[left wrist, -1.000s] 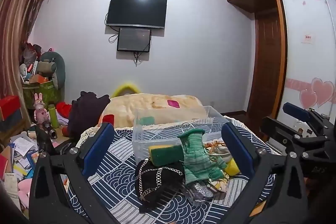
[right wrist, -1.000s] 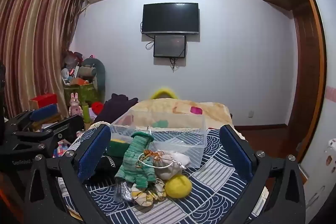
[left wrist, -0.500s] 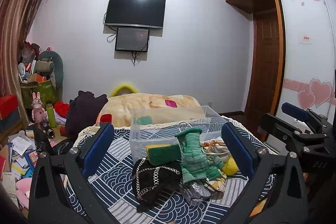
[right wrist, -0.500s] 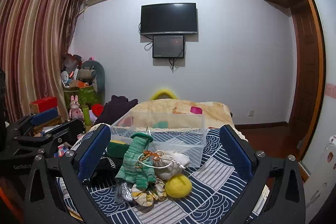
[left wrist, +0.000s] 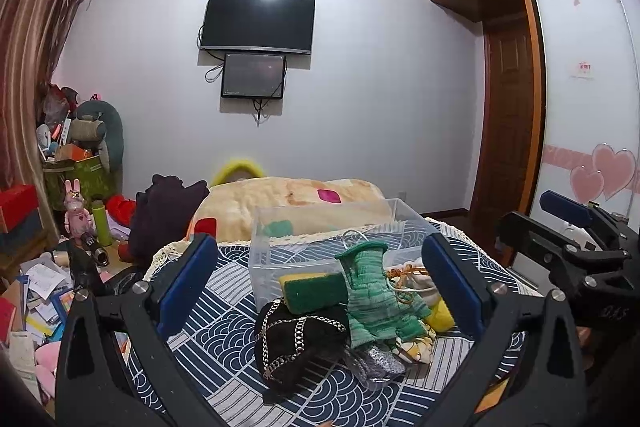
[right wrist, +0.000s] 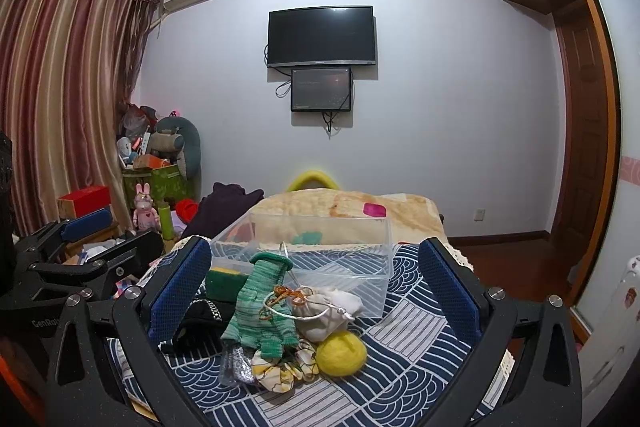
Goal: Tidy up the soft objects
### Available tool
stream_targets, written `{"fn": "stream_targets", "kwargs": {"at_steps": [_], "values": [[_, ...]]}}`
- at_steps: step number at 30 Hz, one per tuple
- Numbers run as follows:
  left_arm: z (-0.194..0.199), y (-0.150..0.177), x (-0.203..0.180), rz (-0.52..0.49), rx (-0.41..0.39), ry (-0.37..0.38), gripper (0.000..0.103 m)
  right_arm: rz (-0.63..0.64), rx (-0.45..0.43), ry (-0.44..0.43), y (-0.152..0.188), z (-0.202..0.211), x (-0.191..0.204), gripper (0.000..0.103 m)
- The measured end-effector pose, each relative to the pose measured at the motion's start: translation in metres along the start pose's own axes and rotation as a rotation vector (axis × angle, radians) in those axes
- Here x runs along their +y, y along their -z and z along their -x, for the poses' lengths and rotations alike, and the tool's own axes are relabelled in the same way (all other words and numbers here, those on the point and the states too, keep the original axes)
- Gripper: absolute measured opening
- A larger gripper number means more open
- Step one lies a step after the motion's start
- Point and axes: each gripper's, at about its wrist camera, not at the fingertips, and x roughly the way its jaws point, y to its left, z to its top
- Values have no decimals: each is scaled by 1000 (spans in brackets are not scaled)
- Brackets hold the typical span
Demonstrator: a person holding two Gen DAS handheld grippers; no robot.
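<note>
A pile of soft things lies on the blue patterned cloth (left wrist: 216,331). A green knitted glove (left wrist: 374,299) (right wrist: 264,307) leans on a clear plastic bin (left wrist: 320,239) (right wrist: 320,247). Beside it are a green-and-yellow sponge (left wrist: 312,287), a black pouch with a chain (left wrist: 296,339), a white drawstring bag (right wrist: 328,311), a yellow ball (right wrist: 341,347) and a floral scrunchie (right wrist: 284,367). My left gripper (left wrist: 318,287) is open and empty above the pile. My right gripper (right wrist: 314,291) is open and empty above the pile too.
A beige quilt (left wrist: 288,199) covers the bed behind the bin. Clutter, boxes and a pink rabbit figure (left wrist: 76,211) fill the floor at left. A wooden door (left wrist: 508,147) and wardrobe stand at right. A TV (right wrist: 322,35) hangs on the far wall.
Both grippers have shifted slightly, so the pile sits a little differently in view. The jaws stay open and nothing in the pile has moved.
</note>
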Motion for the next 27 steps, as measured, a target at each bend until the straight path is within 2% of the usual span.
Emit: {"fn": "stream_targets", "kwargs": {"at_steps": [27], "values": [[0, 1, 2, 19, 6, 8, 103, -3, -12, -5, 1, 5, 0, 103]]}}
